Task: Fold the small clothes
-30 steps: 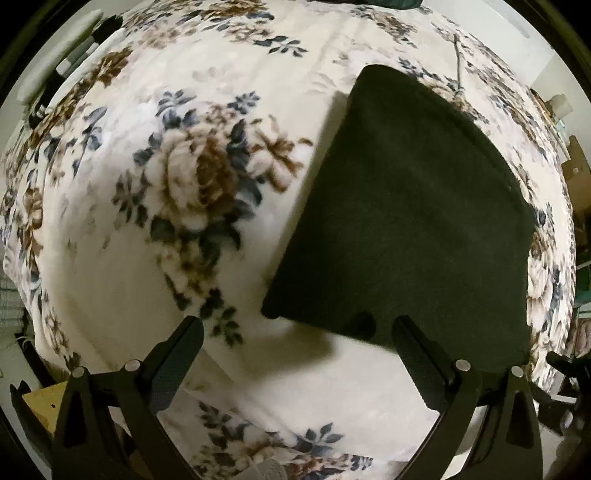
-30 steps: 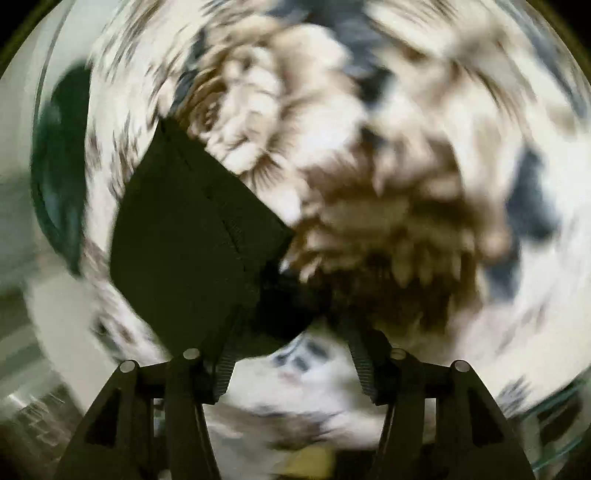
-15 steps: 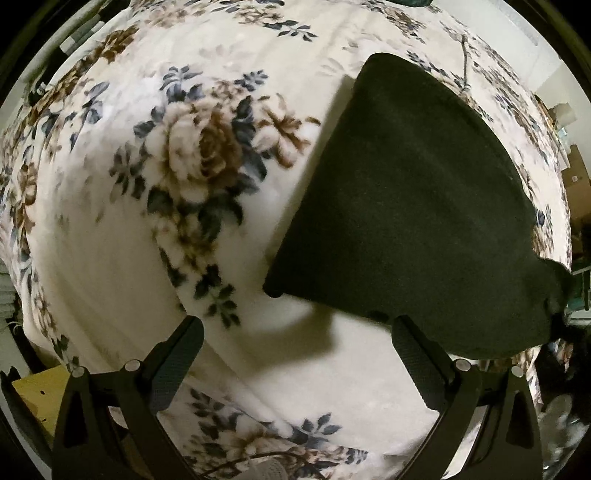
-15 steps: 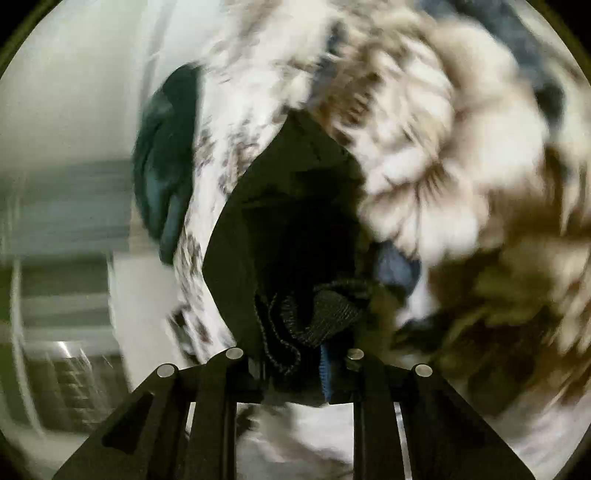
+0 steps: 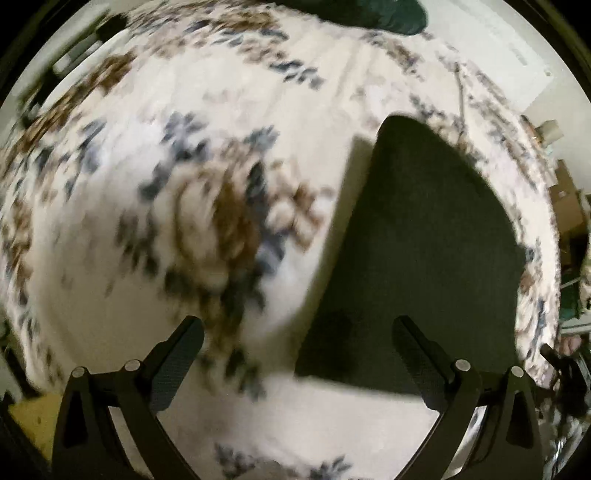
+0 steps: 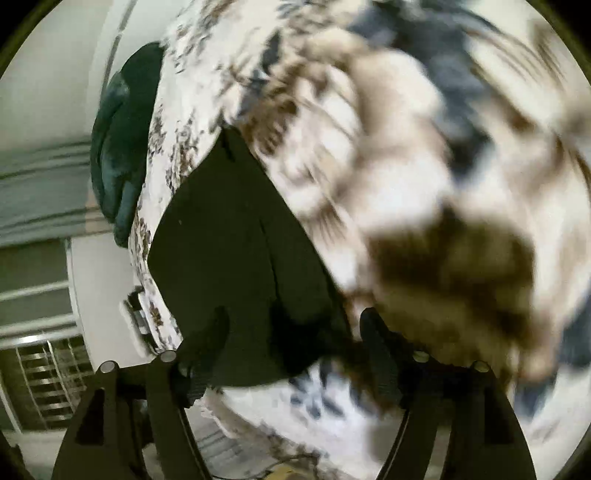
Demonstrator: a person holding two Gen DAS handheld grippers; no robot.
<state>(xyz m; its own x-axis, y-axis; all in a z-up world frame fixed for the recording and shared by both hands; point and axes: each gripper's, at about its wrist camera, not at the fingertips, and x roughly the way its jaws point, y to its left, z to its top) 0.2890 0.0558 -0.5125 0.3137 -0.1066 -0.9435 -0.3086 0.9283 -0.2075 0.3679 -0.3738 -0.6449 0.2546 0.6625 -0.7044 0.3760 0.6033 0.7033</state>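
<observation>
Two grippers over one bed. Nearest in the left wrist view, the left gripper [image 5: 297,339], jaws wide apart, nothing between the pads, hung above the blanket [image 5: 155,236]. Just beyond its right finger [image 5: 417,350], the dark cloth [image 5: 424,258], folded flat, near corner lying between the two fingers but below them, untouched. Spread from there up and away toward the right side of the bed, edges straight, far tip narrowing. Left of it, a big blurred brown and blue rose print. Farther back, at the top edge, a dark teal bundle [image 5: 373,14] on the blanket's far end. Off to the right, a pale wall and some furniture, too small to make out. In the right wrist view, nearest, the right gripper [image 6: 291,332], jaws opening, the cloth [image 6: 229,236] lying between them with its near corner down by the fingers. Left finger [image 6: 207,339] hard to separate from the dark fabric, so contact there unclear; right finger [image 6: 376,339] just off the cloth's edge, over blanket [image 6: 424,184]. No grip visible. A seam or fold line down the middle of the cloth. Beyond, along the bed's left edge, the teal bundle [image 6: 122,155] again. Past that, blurred grey striped wall and blinds.
</observation>
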